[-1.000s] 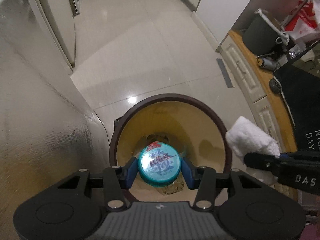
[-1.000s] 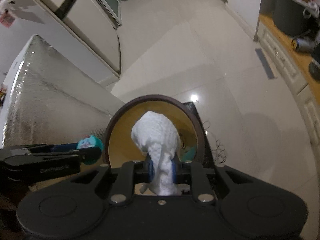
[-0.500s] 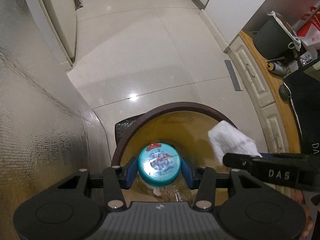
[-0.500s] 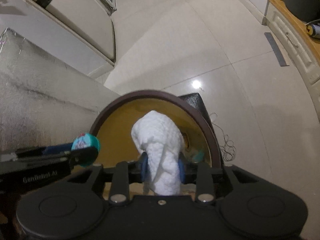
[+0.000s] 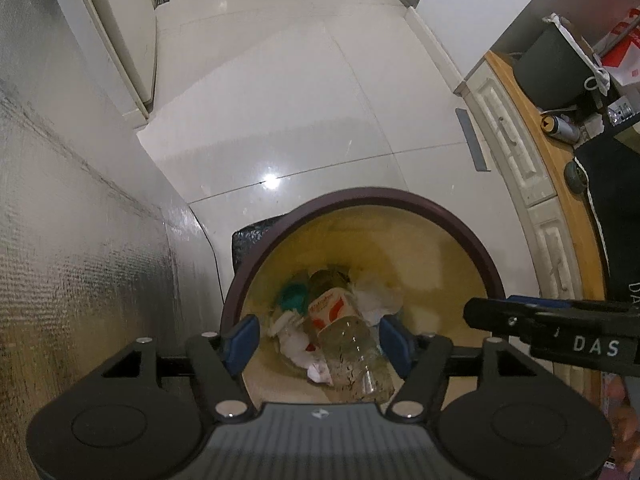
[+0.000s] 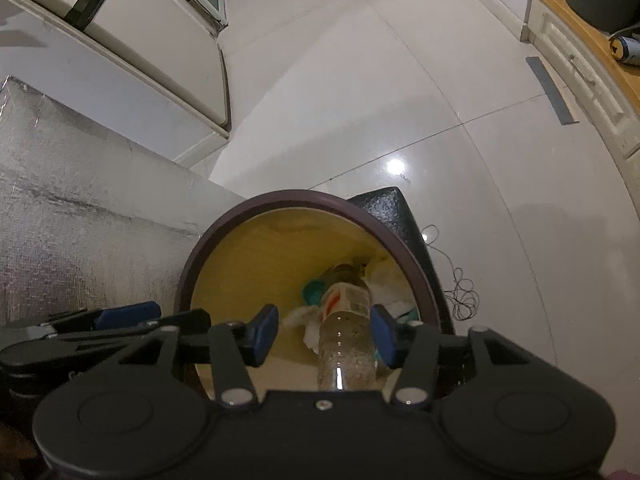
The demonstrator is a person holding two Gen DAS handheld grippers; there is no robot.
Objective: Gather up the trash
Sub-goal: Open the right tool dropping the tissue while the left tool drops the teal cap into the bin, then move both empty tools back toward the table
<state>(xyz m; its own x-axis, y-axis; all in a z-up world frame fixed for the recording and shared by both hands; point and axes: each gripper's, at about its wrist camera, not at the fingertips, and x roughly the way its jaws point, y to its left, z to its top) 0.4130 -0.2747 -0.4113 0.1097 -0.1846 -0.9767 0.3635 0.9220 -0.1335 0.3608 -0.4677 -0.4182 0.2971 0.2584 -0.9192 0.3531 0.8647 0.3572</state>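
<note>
At the bottom of the left wrist view the left hand-held gripper (image 5: 318,338) has its blue-padded jaws spread wide, having just been opening, with nothing pinched between them; the clear plastic bottle (image 5: 346,340) seen through the gap lies below, inside the bin (image 5: 460,236). In the right wrist view the right hand-held gripper (image 6: 324,336) is likewise spread, its jaws having just been opening, and its pads stand clear of the same bottle (image 6: 346,332), which rests down in the bin (image 6: 224,236). The bin is round, with a dark maroon rim and a yellow inner wall, and fills the lower middle of both frames. At its bottom lie the bottle with a red and white label, crumpled white tissue (image 5: 378,300) to the right of the bottle and more white scraps at its lower left, and a teal cap-like piece (image 5: 294,296) to the left of the label. A black textured object (image 6: 396,216) sits against the far side of the bin. Beyond, a glossy pale tiled floor (image 5: 300,100) runs to the top of the frame, with a light reflected on it just past the rim. A silvery textured panel (image 5: 60,240) fills the left side. At the right edge curves a white cabinet front under a wooden surface (image 5: 532,128) that carries a dark pot (image 5: 556,68) and a small can. Only the left view shows the right tool's black finger marked DAS at right centre; only the right view shows a thin tangled cord (image 6: 460,292) on the floor right of the bin.
</note>
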